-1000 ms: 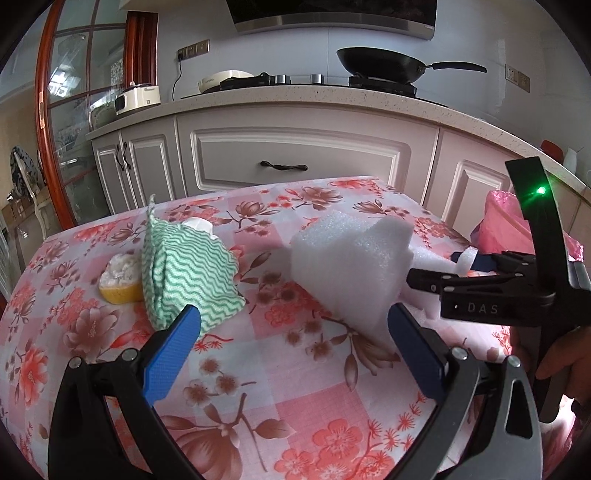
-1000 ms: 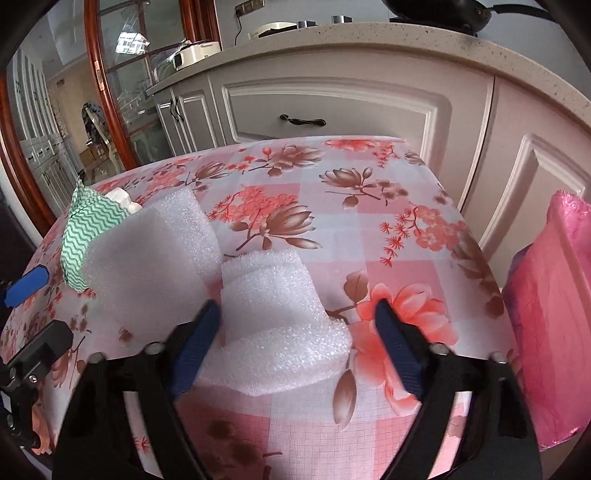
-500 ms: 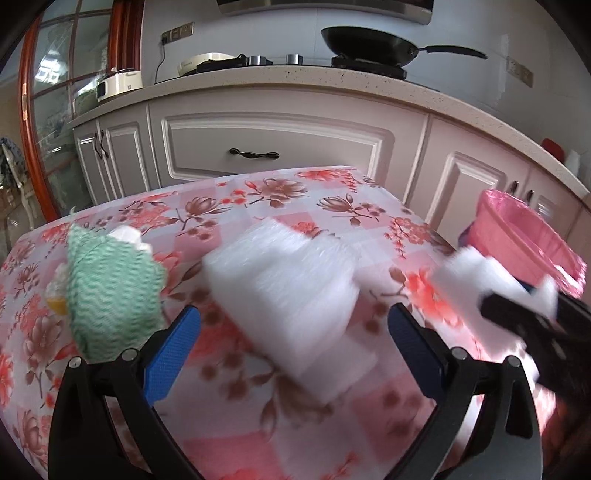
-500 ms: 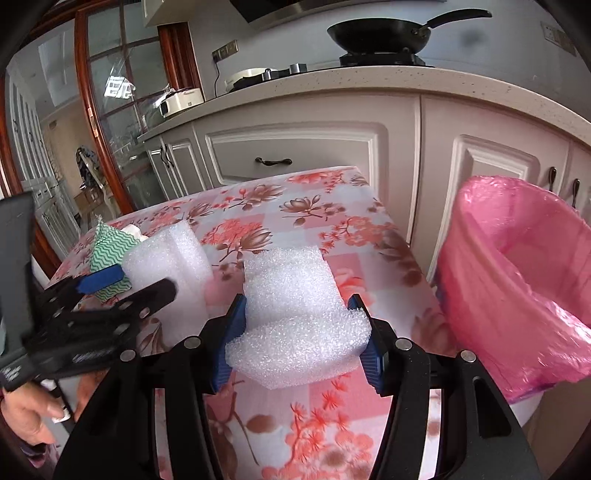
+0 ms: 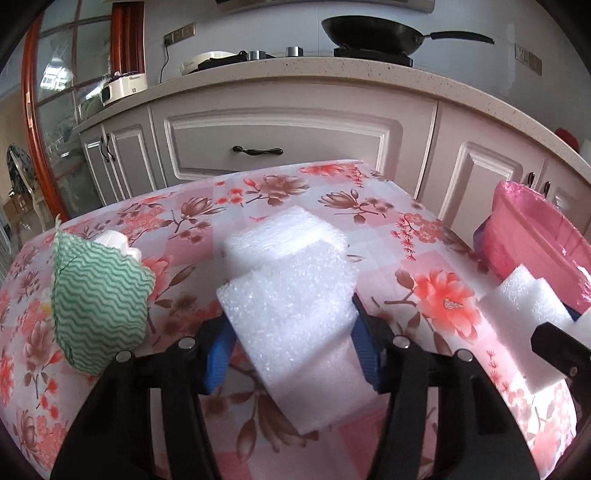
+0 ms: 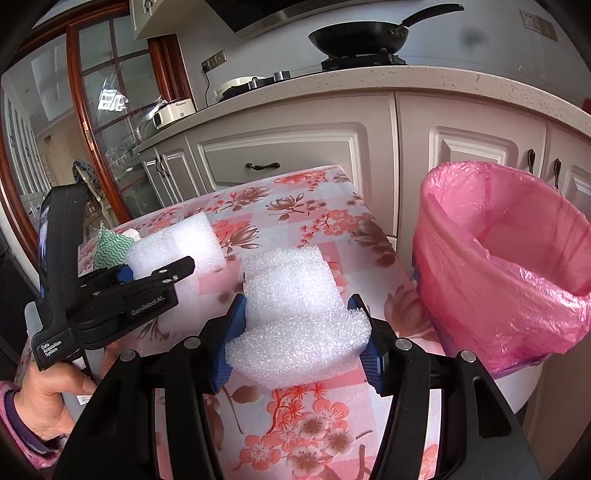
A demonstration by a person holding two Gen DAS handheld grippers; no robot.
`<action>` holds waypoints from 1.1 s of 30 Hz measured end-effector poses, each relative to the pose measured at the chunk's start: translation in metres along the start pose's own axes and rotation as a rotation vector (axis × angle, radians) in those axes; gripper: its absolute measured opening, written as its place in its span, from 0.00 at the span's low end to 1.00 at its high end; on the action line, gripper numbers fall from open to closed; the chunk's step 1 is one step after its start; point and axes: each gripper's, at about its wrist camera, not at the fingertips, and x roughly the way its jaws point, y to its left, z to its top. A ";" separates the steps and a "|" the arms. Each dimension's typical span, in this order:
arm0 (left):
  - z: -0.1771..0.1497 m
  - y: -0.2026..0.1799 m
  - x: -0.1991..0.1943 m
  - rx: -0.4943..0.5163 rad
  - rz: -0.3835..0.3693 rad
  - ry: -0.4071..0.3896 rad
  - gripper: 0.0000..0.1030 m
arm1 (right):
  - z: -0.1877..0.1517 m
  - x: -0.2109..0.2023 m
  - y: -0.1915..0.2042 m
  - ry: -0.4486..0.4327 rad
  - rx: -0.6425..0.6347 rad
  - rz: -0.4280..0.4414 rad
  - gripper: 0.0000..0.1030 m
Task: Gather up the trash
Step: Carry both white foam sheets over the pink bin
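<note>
My left gripper point(image 5: 290, 326) is closing its jaws on a large white foam block point(image 5: 284, 266) that rests on the floral table point(image 5: 295, 192); both blue pads touch the block's sides. My right gripper point(image 6: 297, 314) is shut on a smaller stepped foam piece point(image 6: 295, 288), held above the table's right edge beside the bin with a pink bag point(image 6: 498, 277). The right wrist view shows the left gripper point(image 6: 147, 273) from the side at the large block point(image 6: 173, 247). In the left wrist view the smaller piece point(image 5: 528, 306) sits just in front of the bin point(image 5: 535, 236).
A green wavy cloth point(image 5: 96, 302) stands bunched at the table's left, with a white crumpled item point(image 5: 118, 240) behind it. Cream cabinets point(image 5: 277, 144) and a counter with a black pan point(image 5: 369, 33) run behind the table. A hand point(image 6: 48, 398) holds the left gripper.
The left gripper moved forward over the large foam block and its jaws came in against it. The right jaws closed on the smaller foam piece and carried it up and right, beside the bin.
</note>
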 end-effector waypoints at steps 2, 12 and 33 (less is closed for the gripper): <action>-0.006 0.003 -0.006 0.004 -0.019 0.001 0.53 | -0.002 -0.002 0.002 -0.003 0.005 -0.001 0.53; -0.038 0.009 -0.057 0.049 -0.086 -0.052 0.53 | -0.014 -0.015 0.027 -0.011 0.000 -0.003 0.53; -0.052 0.014 -0.143 0.031 -0.190 -0.172 0.53 | -0.026 -0.066 0.049 -0.100 -0.057 -0.076 0.53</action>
